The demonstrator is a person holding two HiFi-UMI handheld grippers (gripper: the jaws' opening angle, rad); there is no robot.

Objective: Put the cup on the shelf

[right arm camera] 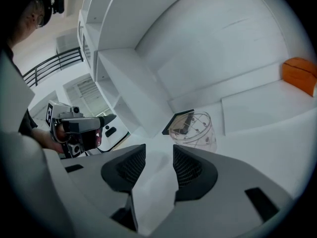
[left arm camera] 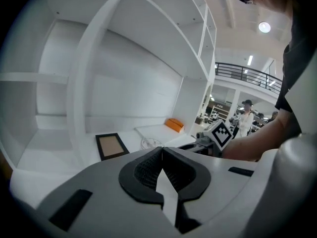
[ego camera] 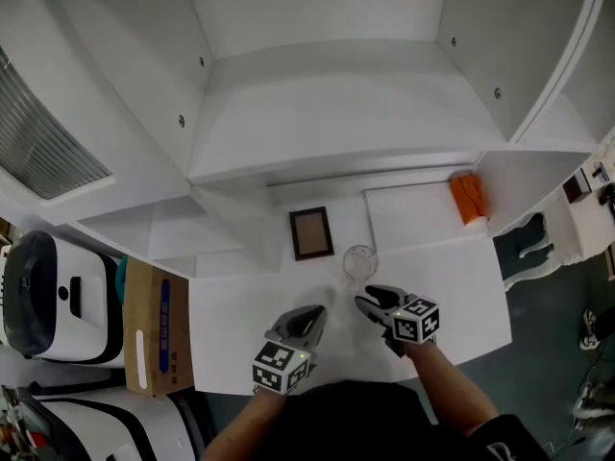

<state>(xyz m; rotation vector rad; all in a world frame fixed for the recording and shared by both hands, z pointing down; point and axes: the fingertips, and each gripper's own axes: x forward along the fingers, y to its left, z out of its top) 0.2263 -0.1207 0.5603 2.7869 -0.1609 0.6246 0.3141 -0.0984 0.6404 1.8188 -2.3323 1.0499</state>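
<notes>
A: Cup where?
B: Clear cup (ego camera: 359,260) upright on counter (ego camera: 240,339), just beside framed pic (ego camera: 310,232). Not on shelf (ego camera: 327,152) yet.
A: Jaws?
B: R gripper (ego camera: 370,301): jaws apart, nothing btwn, cup just ahead, no contact. L gripper (ego camera: 313,313): jaws together, empty.
A: Tips for the grab?
B: Prob the reach step. Come in level, centre cup btwn jaws, close gently. Looks thin and light, could tip or skid. Keep L clear.
</notes>
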